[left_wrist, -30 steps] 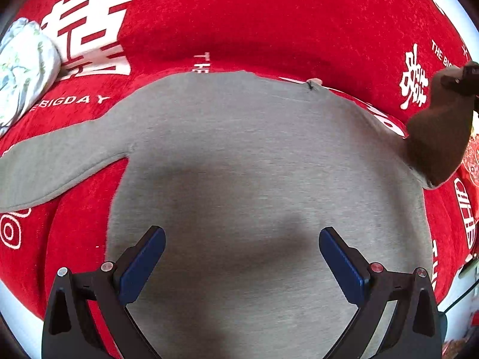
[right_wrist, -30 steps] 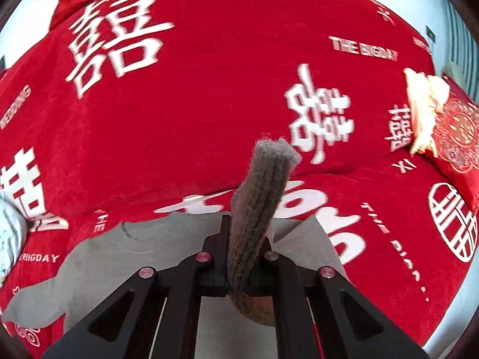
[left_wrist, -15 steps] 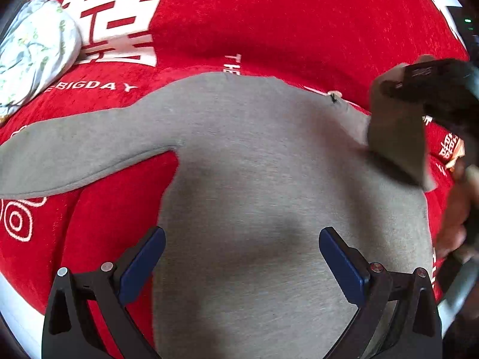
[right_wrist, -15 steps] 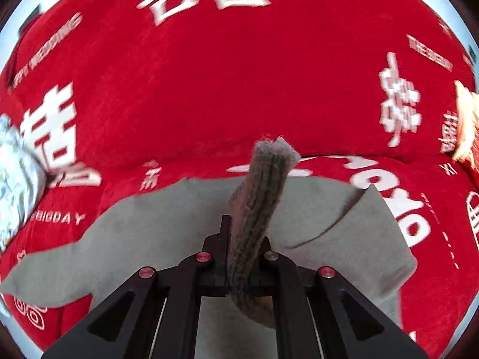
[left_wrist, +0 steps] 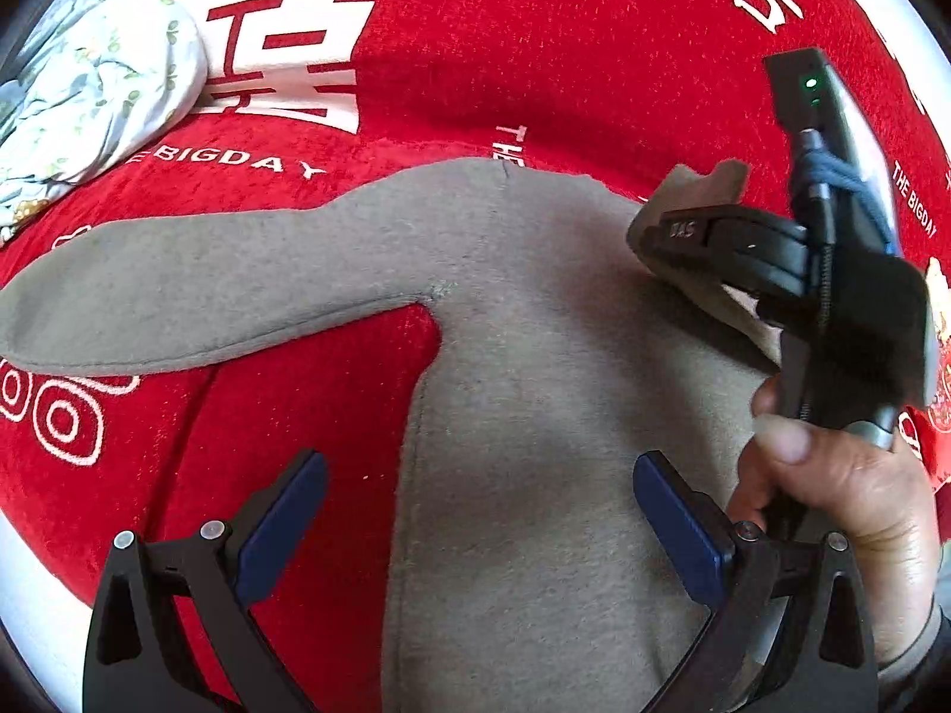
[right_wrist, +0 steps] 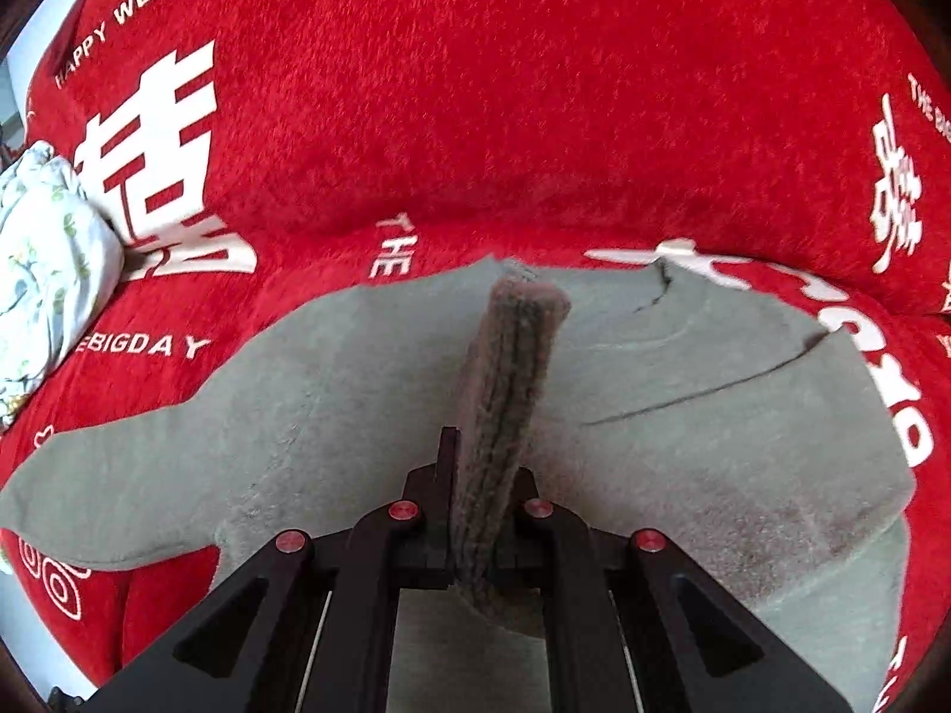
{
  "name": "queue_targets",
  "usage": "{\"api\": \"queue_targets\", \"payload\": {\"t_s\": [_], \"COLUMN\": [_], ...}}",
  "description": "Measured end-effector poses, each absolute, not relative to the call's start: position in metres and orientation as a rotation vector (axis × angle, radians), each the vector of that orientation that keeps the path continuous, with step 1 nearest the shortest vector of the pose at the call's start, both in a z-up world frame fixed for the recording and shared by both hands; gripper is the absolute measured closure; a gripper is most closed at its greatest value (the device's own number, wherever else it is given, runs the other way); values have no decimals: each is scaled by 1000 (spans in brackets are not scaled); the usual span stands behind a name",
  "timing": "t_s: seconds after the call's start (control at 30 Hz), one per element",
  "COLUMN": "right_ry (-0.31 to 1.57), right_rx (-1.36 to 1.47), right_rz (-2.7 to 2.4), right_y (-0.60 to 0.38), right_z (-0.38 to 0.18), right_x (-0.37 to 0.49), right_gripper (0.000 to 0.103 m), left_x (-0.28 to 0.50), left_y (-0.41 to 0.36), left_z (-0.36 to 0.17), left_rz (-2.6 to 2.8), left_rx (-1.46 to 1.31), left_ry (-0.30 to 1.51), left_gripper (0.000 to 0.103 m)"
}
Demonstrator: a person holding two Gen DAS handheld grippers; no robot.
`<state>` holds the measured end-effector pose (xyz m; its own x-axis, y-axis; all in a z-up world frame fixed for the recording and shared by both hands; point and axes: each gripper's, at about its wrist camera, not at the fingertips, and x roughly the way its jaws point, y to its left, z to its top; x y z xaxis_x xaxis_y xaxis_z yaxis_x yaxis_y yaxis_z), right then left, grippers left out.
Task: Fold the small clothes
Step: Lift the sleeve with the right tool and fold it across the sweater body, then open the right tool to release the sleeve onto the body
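Lying flat on a red blanket (right_wrist: 475, 89) with white letters, the grey sweater (left_wrist: 535, 416) has one sleeve (left_wrist: 196, 291) stretched out to the side. The right claw (right_wrist: 487, 511) is closed on the ribbed cuff (right_wrist: 511, 368) of the other sleeve and holds it over the sweater's body. The left claw (left_wrist: 475, 511) is open above the sweater, holding nothing. A flowered cloth (left_wrist: 89, 89) lies at the blanket's far edge.

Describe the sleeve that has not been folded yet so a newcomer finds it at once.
Start at the red blanket with white lettering, then find the grey sweater spread flat on it. The unfolded sleeve stretches out flat towards the pale floral bundle. The other sleeve's ribbed cuff is pinched in the right gripper above the sweater's body.
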<state>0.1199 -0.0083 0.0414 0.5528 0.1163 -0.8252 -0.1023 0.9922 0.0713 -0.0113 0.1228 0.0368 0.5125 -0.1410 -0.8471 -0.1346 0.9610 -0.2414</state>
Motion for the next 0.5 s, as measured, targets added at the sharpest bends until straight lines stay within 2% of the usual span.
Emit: {"api": "queue_targets", "payload": {"t_s": [0.27,0.37,0.43,0.47,0.5], "right_ry": [1020,1030,1040,1052,1053], "right_rx": [27,25,43,69,81], "right_rz": [213,261,296,333,351], "right_y": [9,15,15,13,12], "right_z": [15,12,13,15,17], "right_x": [116,118,121,122,122], "right_gripper": [95,89,71,45,27], "left_x": [-14,-14,-13,-12,-12], "left_y": [128,130,130,129,129], "left_z": [36,37,37,38,38], "left_rz": [14,17,24,27,29], "left_rx": [-295,-312,-313,-313,-313], "left_ry": [1041,1040,1048,1050,1051], "left_gripper": [0,0,0,0,0]}}
